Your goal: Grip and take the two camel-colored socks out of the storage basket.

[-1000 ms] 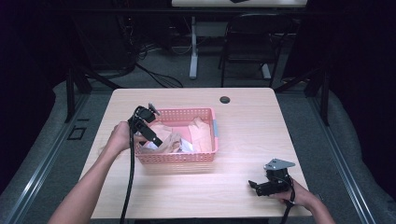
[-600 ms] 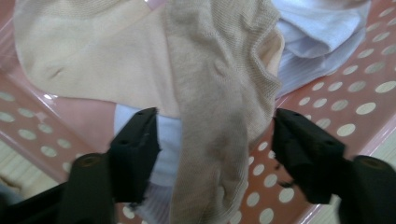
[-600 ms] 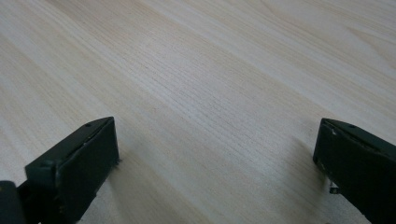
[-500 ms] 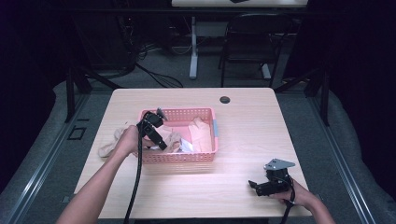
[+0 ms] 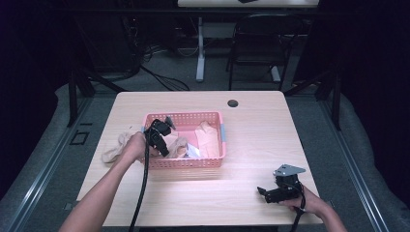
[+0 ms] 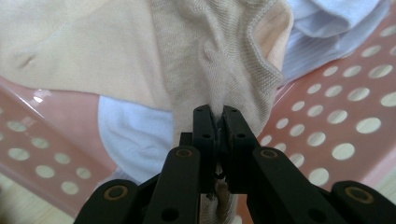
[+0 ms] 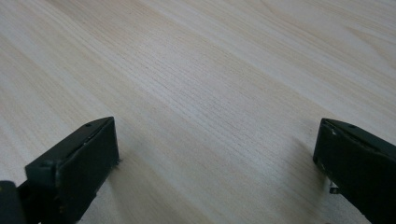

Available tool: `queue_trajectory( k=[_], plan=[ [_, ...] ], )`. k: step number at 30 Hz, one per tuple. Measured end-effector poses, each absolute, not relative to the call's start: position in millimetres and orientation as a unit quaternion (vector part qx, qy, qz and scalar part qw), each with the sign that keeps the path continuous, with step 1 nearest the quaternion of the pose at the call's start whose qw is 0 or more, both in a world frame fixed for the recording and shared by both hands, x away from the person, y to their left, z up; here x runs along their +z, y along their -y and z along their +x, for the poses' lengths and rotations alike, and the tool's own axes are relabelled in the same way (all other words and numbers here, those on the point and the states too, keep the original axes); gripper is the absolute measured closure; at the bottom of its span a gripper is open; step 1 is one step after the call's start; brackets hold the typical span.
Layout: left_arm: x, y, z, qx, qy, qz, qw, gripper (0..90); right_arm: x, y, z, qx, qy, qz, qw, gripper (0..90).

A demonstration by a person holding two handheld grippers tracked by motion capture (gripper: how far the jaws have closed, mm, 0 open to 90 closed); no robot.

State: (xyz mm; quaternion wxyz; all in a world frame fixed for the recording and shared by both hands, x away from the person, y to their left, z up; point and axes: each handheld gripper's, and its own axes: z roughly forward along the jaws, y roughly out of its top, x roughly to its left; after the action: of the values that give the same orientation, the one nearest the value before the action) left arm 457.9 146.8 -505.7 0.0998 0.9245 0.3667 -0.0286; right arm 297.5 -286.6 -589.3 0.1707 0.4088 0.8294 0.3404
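Your left gripper (image 6: 218,122), jaws just closed, pinches the beige sock (image 6: 210,60); lift it straight clear of the pink basket (image 5: 212,162), right gripper (image 5: 265,192) idling wide.

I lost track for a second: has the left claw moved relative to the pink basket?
Yes. The left claw has shifted rightward over the pink basket rim and closed on a beige sock.

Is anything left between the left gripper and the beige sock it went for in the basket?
No. The left gripper has just been closing, and its jaws now pinch a fold of the beige sock directly, with nothing visible between. The sock lies over white cloth inside the pink basket.
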Motion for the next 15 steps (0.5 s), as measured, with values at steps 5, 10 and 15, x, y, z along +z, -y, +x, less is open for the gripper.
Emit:
queue_trajectory(
  k=[5, 10, 15],
  plan=[
    [-495, -153, 458, -0.024, -0.361, 0.925, 0.112, 85.2, -589, 287, 298, 0.34, -0.829, 0.409, 0.171, 0.0],
    [-483, -159, 455, -0.014, -0.352, 0.928, 0.123, 85.2, -589, 287, 298, 0.34, -0.829, 0.409, 0.171, 0.0],
    [-468, -166, 454, -0.004, -0.349, 0.928, 0.133, 85.2, -589, 287, 298, 0.34, -0.829, 0.409, 0.171, 0.0]
  ],
)
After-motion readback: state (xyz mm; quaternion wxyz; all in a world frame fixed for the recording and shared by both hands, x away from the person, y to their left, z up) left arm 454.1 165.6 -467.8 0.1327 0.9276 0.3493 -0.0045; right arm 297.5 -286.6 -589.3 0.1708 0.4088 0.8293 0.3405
